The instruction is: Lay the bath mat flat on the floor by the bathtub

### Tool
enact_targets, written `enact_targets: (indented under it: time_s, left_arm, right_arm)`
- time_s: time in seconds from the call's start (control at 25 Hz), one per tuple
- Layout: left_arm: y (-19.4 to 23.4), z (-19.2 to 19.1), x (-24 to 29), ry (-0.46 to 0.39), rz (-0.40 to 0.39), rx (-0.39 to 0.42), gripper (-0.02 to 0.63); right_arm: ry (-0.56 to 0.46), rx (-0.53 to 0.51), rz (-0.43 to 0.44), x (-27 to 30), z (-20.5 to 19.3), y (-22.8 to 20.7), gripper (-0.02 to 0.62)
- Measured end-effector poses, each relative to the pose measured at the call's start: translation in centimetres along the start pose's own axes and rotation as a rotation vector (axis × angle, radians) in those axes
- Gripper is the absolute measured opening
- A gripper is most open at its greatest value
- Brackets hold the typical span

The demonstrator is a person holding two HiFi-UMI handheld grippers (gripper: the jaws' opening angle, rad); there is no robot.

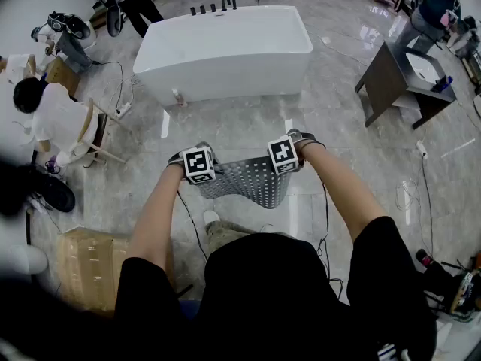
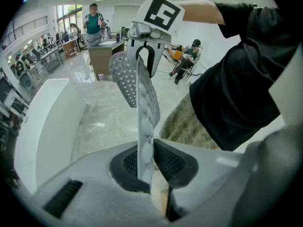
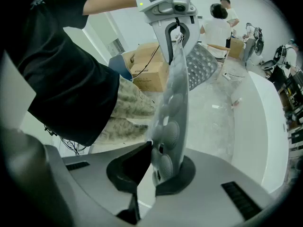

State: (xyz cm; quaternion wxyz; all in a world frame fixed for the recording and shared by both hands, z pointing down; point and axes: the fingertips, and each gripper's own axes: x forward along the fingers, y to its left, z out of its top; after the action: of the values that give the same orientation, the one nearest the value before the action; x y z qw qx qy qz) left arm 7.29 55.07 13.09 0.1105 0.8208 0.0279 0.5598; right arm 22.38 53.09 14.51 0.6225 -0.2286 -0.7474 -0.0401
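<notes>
Mat (image 1: 252,180) is up in the air at the centre of the head view, strung between the two grippers. Not on the floor (image 1: 338,130) yet.

Left gripper (image 1: 200,170) has the mat's upper left corner, right gripper (image 1: 285,159) the upper right. The grey sheet with rows of holes sags between and below them. Both grippers point steeply down.

Left gripper view: jaws pressed together on the mat's edge, the sheet sandwiched between the black pads at lower centre. From there it runs edge-on up the frame to the other gripper at the top. Suction bumps show on one face.

Right gripper view: same story. Jaws pinch the mat's edge at lower centre, and the sheet runs up to the left gripper at the top of the frame.

Tub (image 1: 225,51) is white, upper centre of the head view, above the mat in the frame with a strip of bare floor between them. Dark taps (image 1: 214,7) stand along its far rim. The tub sits at the left of the left gripper view and at the right of the right gripper view.

Around: cabinet (image 1: 391,81) with a basin at upper right, box (image 1: 86,265) at lower left, seated person (image 1: 45,115) in white at the left edge.
</notes>
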Motion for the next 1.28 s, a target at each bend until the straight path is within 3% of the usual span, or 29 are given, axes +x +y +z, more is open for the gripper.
enact_targets:
  time_s: [0.28,0.6,1.04,1.28]
  left_arm:
    - [0.7,1.3,-1.2,0.032,0.042,0.022,0.029]
    - [1.9,0.6,-0.9,0.067,0.019,0.031,0.029]
    - [10.5,-3.2,-0.8,0.02,0.036,0.035,0.029]
    - [16.7,-5.5,-1.9,-0.008,0.028,0.059,0.029]
  right_arm:
    - [-0.016,0.008,-0.005,-1.4,-0.5,0.0,0.024]
    - [-0.035,0.03,-0.016,-0.6,-0.4,-1.0,0.025]
    - [0.041,0.063,-0.105,-0.2,-0.2,-10.0,0.025]
    - [0.017,0.075,-0.084,-0.3,1.5,-16.4,0.025]
